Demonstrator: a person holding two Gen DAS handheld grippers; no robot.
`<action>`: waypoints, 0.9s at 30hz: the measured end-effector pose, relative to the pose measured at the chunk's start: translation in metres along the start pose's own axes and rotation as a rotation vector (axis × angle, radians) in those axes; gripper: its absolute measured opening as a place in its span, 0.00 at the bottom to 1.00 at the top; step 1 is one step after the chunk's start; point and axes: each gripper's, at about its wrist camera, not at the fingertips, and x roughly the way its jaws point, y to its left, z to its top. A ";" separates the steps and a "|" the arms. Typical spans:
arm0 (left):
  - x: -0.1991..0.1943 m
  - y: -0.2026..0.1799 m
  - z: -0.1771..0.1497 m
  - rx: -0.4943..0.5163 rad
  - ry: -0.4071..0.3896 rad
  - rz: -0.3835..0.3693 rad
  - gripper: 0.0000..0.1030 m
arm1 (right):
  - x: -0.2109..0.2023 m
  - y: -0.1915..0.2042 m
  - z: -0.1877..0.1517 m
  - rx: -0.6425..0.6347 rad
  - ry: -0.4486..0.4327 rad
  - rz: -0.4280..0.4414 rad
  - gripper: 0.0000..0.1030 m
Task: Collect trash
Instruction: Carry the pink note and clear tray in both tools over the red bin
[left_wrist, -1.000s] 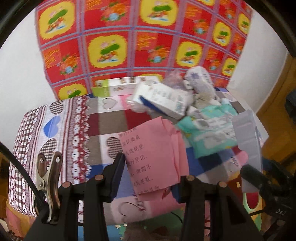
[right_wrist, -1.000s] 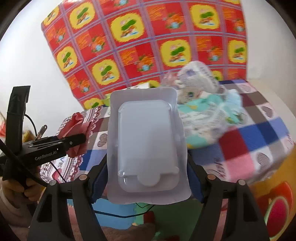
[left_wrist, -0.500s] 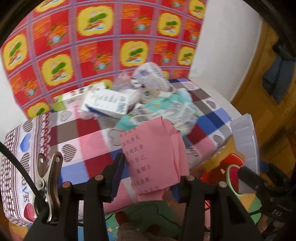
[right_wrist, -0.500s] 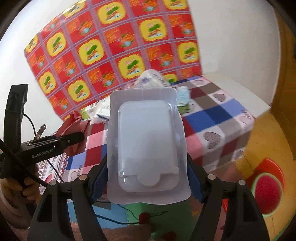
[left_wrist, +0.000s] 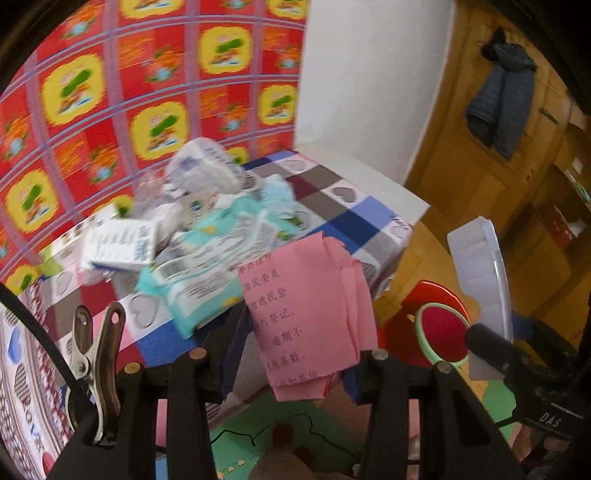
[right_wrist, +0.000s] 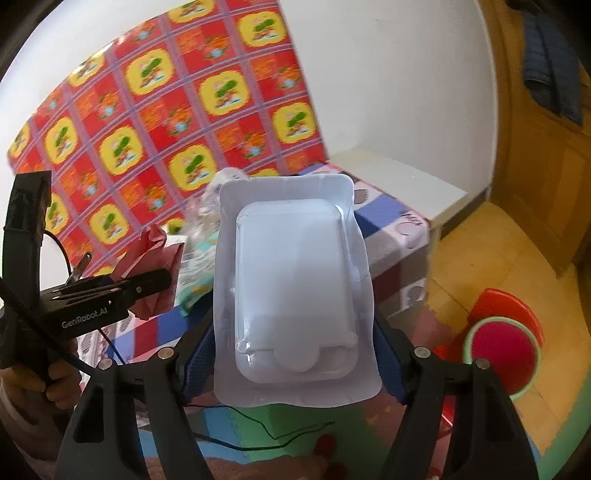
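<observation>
Left wrist: one pink paper (left_wrist: 308, 317), one plastic tray (left_wrist: 484, 273).

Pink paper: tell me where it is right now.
The pink paper is clamped in the left tool, low in the left wrist view, in front of the table's near edge, with the red stool to its right.

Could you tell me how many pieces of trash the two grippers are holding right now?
2: a pink paper in the left gripper, and a white plastic blister tray in the right gripper. More trash lies on the table.
</observation>
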 end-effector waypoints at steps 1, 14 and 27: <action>0.003 -0.005 0.003 0.011 0.000 -0.009 0.45 | -0.001 -0.004 0.001 0.009 -0.002 -0.013 0.73; 0.049 -0.063 0.052 0.179 0.005 -0.181 0.45 | -0.008 -0.049 0.017 0.128 -0.069 -0.170 0.73; 0.082 -0.119 0.075 0.351 0.010 -0.303 0.45 | -0.001 -0.080 0.018 0.220 -0.059 -0.282 0.73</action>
